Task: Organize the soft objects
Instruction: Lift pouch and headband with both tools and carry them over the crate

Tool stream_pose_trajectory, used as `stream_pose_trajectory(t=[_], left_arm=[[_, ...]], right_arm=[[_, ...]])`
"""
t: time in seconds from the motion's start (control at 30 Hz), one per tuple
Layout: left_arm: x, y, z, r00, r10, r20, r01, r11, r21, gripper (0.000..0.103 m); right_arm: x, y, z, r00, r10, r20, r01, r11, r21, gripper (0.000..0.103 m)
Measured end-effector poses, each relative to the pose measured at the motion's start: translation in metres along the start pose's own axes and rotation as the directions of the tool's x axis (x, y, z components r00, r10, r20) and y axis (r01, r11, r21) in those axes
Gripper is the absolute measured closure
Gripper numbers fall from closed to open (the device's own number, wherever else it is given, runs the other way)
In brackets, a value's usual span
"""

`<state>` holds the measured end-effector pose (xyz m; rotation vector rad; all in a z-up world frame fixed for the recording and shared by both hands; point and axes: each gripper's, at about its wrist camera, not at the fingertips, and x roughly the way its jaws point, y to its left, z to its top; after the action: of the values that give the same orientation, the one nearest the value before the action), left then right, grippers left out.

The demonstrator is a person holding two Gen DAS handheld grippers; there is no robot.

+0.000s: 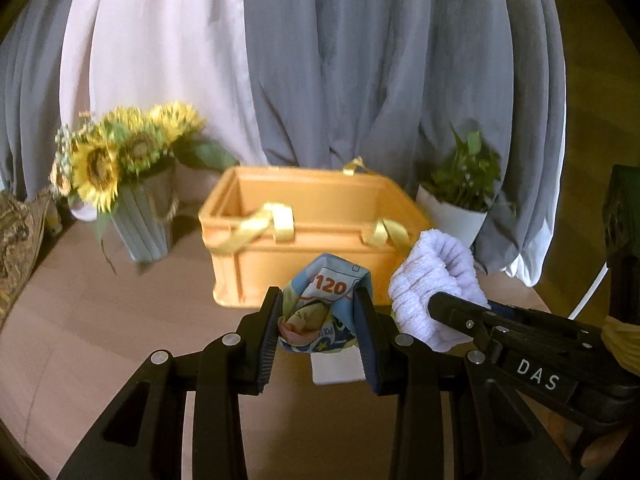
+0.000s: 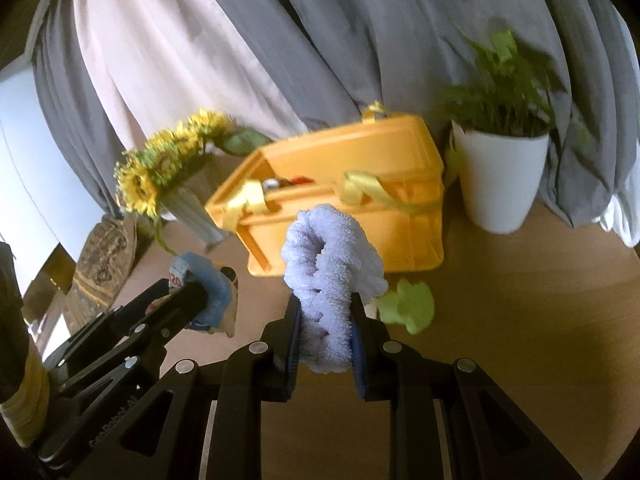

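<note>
The left gripper [image 1: 318, 322] is clenched on a printed cloth [image 1: 320, 312], low in the centre of the left wrist view. The right gripper [image 2: 325, 332] is clenched on a pale lilac towel [image 2: 330, 276], low in the centre of the right wrist view. Both items are lifted clear of the table [image 1: 120, 320].

Task progress: the orange bin [image 1: 312, 236], at centre frame in both views, appears to be the destination. The right wrist view shows some small items already inside it, near its left end; what they are cannot be told. Judged from this, sorting is under way. The cloth and the towel are not yet over the opening; both are held just in front of the near wall. A green soft item [image 2: 408, 304] lies on the table right of centre in the right wrist view, near the bin, and is left to collect.

Surroundings:
- Yellow ribbon [image 1: 264, 224] is draped over the near rim of the bin. It may catch a fingertip or fabric during lowering.
- A vase of sunflowers [image 1: 136, 200] stands left of the bin.
- A potted plant [image 2: 504, 176] in a white pot stands right of the bin, close to its wall.
- Grey and white curtains [image 1: 360, 80] fill the upper frame behind everything.

The two grippers are near each other; entering the bin together risks contact.
</note>
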<state>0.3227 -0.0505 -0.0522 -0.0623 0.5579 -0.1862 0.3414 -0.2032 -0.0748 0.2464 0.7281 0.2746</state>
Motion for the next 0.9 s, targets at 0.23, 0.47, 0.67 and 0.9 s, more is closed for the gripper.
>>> stream_pose_trajectory(t=[0.23, 0.47, 0.67, 0.9], left_arm=[[-0.006, 0.014, 0.026, 0.998, -0.018, 0.055, 0.017, 1.000, 0.021, 0.067], [-0.005, 0.026, 0.050, 0.994, -0.055, 0.096, 0.051, 0.998, 0.046, 0.067], [0.001, 0.032, 0.068, 0.988, -0.085, 0.125, 0.077, 0.995, 0.062, 0.067], [0.012, 0.034, 0.088, 0.983, -0.103, 0.151, 0.092, 0.993, 0.077, 0.067]], right_arm=[[-0.008, 0.021, 0.022, 0.997, -0.009, 0.073, 0.009, 1.000, 0.002, 0.080], [-0.010, 0.035, 0.041, 0.991, -0.031, 0.130, 0.031, 1.000, 0.006, 0.080], [-0.009, 0.043, 0.057, 0.985, -0.047, 0.167, 0.045, 0.999, 0.015, 0.080], [-0.006, 0.047, 0.075, 0.977, -0.060, 0.207, 0.059, 0.998, 0.012, 0.080]])
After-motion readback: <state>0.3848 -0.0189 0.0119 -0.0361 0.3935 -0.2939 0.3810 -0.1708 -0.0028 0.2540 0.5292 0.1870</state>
